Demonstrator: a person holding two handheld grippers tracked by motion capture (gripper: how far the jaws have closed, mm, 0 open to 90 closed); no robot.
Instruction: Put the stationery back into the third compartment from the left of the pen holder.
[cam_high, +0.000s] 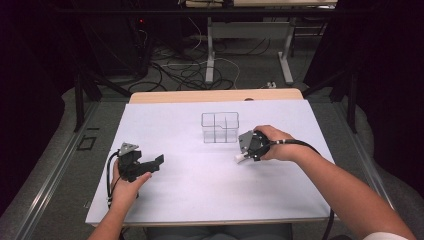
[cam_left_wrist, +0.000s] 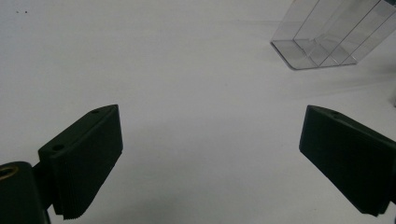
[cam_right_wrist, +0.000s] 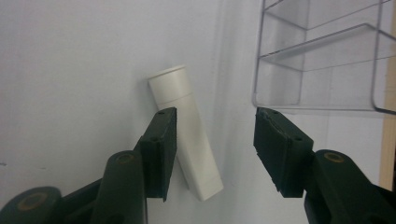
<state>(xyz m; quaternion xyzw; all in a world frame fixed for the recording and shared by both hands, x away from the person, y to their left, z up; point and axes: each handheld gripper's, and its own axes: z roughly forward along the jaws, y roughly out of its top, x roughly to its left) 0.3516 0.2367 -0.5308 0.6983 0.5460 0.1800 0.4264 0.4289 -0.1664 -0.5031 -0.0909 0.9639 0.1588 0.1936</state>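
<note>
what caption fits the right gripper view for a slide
Open right gripper around a white tube lying on the table, one jaw touching it, beside a clear organizer.

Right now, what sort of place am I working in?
Probably a lab or recording workspace: a white-covered table, cables strewn on the carpet beyond it, dark equipment racks and desk legs behind.

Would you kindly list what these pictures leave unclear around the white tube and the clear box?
- Tube, right gripper view: its left side sits behind one jaw, so contact cannot be told.
- Tube, high view: mostly hidden under the right gripper.
- Box, left gripper view: cut off by the top and right edges.
</note>
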